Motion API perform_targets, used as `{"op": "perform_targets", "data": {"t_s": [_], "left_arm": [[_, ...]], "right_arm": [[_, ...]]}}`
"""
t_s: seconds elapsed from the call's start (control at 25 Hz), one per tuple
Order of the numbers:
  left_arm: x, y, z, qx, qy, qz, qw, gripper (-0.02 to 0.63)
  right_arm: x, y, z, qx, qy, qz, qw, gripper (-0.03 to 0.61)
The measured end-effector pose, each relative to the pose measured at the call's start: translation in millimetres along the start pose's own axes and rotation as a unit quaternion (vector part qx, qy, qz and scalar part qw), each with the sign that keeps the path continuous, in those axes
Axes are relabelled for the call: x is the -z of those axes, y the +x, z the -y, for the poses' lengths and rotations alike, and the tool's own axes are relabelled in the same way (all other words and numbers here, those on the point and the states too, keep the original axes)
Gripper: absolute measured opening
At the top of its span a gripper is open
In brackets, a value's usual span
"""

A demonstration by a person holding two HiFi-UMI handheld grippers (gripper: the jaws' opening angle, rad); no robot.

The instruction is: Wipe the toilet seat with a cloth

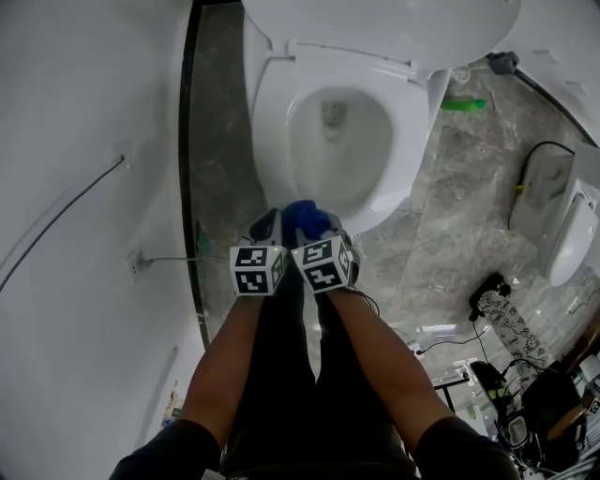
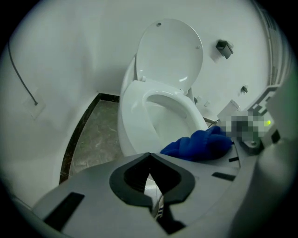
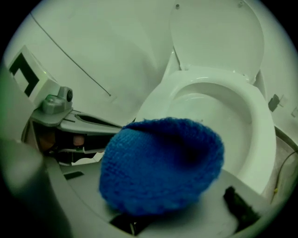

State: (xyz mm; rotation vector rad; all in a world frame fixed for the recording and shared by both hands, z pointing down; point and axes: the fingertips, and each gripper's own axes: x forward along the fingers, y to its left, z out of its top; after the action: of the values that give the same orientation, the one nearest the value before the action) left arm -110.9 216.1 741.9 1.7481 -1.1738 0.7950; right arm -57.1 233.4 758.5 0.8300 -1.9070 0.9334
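Bunching over the right claw (image 1: 317, 225), which clamps it, the blue cloth (image 3: 160, 162) sits at the front edge of the toilet seat (image 1: 272, 122); contact is unclear. The left claw (image 2: 149, 160), jaws pressed together and empty, hangs just beside it. Behind the seat the lid (image 1: 394, 23) stands raised, and right of the toilet a green item (image 1: 464, 104) lies on the grey floor (image 1: 450, 216).

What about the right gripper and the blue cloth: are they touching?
Touching. The right gripper view shows the blue cloth bunched on the right gripper, its lower edge pinched between the jaws.
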Motion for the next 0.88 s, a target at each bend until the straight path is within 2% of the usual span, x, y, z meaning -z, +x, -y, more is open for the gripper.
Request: {"op": "perform_targets", "data": {"t_s": [0.16, 0.48, 0.72, 0.88], "left_arm": [[-24.0, 1.4, -26.4, -0.018, 0.012, 0.016, 0.9996, 0.009], [-115.7, 13.0, -82.8, -0.028, 0.031, 0.071, 0.9966, 0.01], [-169.1, 23.0, -101.5, -0.025, 0.102, 0.084, 0.9909, 0.01], [-187.3, 33.3, -100.9, -0.014, 0.104, 0.086, 0.9907, 0.009]], "right_arm": [[-34.5, 15.9, -3.4, 0.001, 0.018, 0.008, 1.0, 0.097], [-114.6, 40.0, 16.2, 0.014, 0.025, 0.035, 0.999, 0.097], [-156.6, 49.4, 34.6, 0.025, 0.045, 0.054, 0.997, 0.097], [-183.4, 52.9, 48.4, 0.028, 0.051, 0.067, 0.996, 0.097]]}}
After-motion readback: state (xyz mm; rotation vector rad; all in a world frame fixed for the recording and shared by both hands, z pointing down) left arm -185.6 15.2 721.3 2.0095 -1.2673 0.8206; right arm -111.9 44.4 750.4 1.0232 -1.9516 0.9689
